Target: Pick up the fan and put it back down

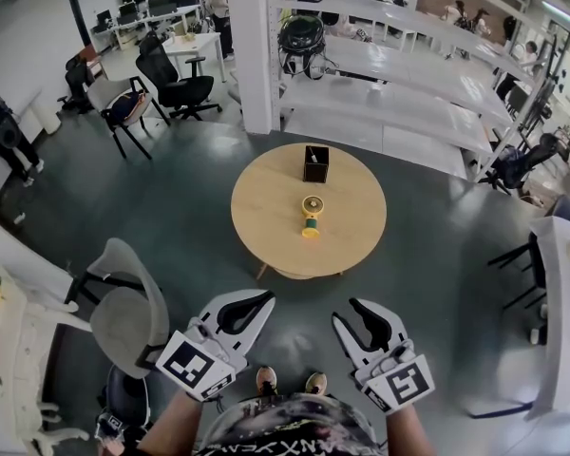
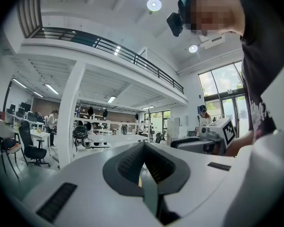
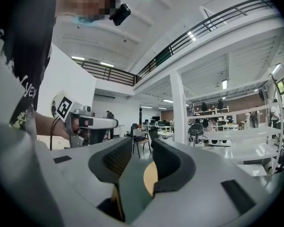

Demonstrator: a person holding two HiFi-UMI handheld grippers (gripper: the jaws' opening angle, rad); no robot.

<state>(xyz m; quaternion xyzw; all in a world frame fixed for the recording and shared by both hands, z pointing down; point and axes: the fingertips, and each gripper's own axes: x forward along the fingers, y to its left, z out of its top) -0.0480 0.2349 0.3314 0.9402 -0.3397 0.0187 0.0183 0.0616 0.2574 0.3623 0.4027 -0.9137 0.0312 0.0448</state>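
Nearest the camera, the person's two shoes [image 1: 266,380] are showing on the dark floor beneath a patterned shirt [image 1: 285,426], and both forearms are reaching forward, each holding a gripper level in the air, well short of the table. The left gripper [image 1: 263,299] is keeping its jaws together, the tips meeting with nothing between them. The right gripper [image 1: 347,312] is holding its jaws a little apart, gripping nothing; in the right gripper view a slice of tan tabletop is showing through the gap. Both grippers are hanging side by side, near each other but not touching, with their marker cubes facing up toward the head camera. To the left of the left gripper a grey chair [image 1: 128,302] is standing on the floor. Beyond the grippers, a round wooden table [image 1: 266,207] is sitting in the open floor, and the small yellow fan [image 1: 311,212] is resting on it near the centre, slightly toward the near edge, well apart from both grippers and touched by neither. Just behind the fan, a black open-topped box [image 1: 315,163] is standing on the far part of the table, apart from the fan. Farther back, a white pillar [image 1: 252,46] is rising beside long white tables [image 1: 408,74], and a black office chair [image 1: 176,84] is standing to the pillar's left.
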